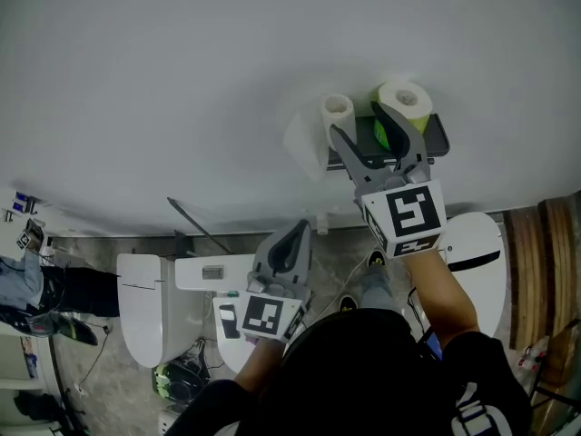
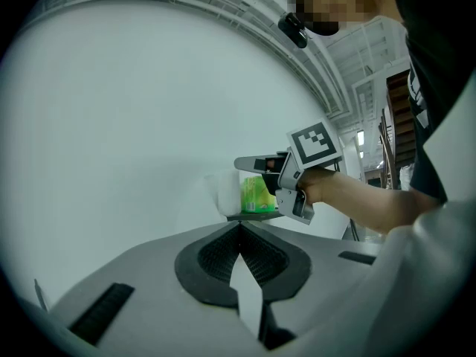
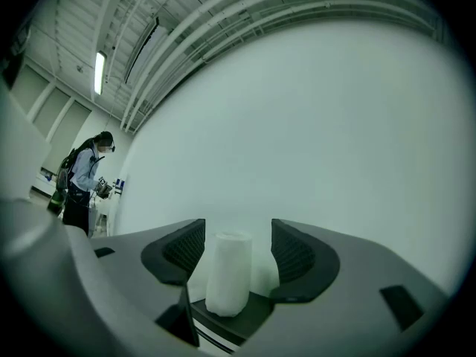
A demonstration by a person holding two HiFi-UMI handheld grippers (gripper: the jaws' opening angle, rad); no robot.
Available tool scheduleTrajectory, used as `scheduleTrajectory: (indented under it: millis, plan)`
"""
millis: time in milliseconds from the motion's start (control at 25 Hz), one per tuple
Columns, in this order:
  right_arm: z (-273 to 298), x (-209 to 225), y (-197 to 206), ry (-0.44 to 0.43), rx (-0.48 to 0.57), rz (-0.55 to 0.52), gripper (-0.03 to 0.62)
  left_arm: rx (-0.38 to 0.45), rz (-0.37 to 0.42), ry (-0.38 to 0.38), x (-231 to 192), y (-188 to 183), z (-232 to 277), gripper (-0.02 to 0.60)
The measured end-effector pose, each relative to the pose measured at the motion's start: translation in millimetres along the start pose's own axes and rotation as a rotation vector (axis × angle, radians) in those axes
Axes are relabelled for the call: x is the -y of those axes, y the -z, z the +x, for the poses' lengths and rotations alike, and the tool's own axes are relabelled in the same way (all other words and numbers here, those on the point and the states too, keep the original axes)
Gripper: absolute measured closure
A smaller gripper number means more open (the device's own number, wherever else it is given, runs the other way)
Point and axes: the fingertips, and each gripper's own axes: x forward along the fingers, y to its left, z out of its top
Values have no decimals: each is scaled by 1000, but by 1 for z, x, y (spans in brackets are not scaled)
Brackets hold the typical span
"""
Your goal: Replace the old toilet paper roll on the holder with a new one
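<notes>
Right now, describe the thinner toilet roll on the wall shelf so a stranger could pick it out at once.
Find the big white wall, then the dark shelf fixed to it. Two paper rolls stand upright there. The thinner roll is the left one in the head view, plain white, while the fatter roll beside it shows green wrapping.

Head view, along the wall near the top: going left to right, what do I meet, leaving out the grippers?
loose paper tail → thin toilet paper roll → larger roll in green wrapping → right end of the black holder shelf
</notes>
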Motion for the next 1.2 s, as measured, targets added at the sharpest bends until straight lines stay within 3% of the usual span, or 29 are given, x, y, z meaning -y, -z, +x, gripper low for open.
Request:
scheduleTrajectory:
  millis: [160, 440, 880, 1200]
  plan:
    - [-26, 18, -8, 33, 25, -44, 326, 2, 8, 32, 19, 2, 8, 558]
    - [-47, 55, 2, 120, -22, -50, 302, 1, 16, 89, 43, 0, 16, 558]
    - [-50, 91, 24, 219, -82, -63, 226, -12, 19, 89, 50, 0, 24, 558]
    - [-39, 107, 70, 203, -188, 48, 190, -23, 14, 78, 46, 5, 31, 558]
